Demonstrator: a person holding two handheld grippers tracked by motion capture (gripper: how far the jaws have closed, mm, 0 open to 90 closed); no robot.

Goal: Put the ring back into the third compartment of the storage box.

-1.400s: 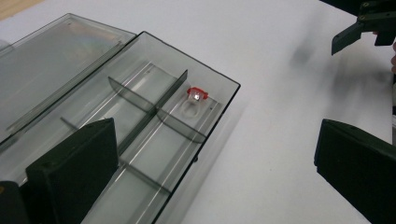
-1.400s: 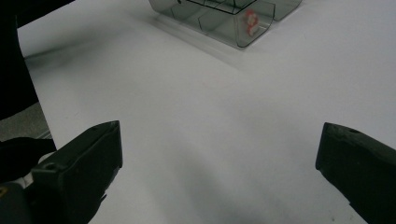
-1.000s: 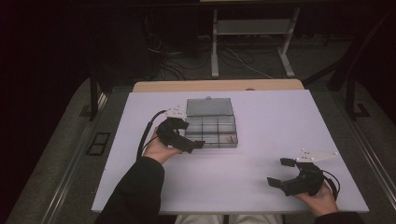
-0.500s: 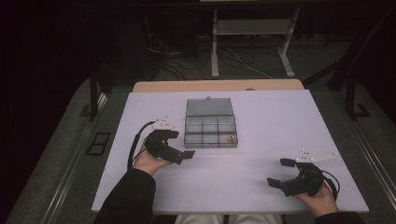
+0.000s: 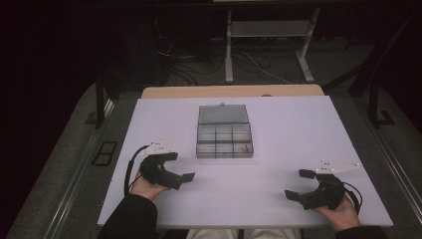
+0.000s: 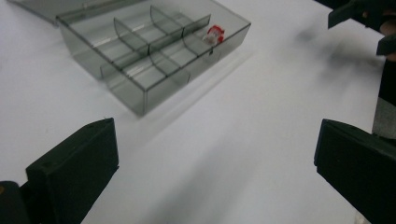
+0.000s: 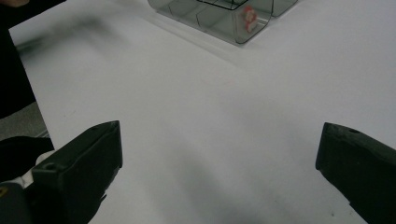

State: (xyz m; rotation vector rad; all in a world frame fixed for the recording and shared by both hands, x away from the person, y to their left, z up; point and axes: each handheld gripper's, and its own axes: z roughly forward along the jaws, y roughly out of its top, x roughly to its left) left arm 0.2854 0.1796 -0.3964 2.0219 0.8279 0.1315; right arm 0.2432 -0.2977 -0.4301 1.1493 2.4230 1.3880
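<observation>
left gripper (image 5: 180,167): jaws held wide apart, nothing gripped | right gripper (image 5: 299,184): likewise | compartment box (image 5: 224,141): untouched, red piece (image 6: 214,33) inside

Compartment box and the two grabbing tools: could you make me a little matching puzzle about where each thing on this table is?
Things:
1. compartment box
2. small red and white piece
3. left gripper
4. right gripper

Places or states:
a. near the table's front right corner, fingers apart
b. middle of the table, lid open
c. front left of the table, fingers apart
d. inside a corner compartment

Pairs: 1-b, 2-d, 3-c, 4-a
</observation>
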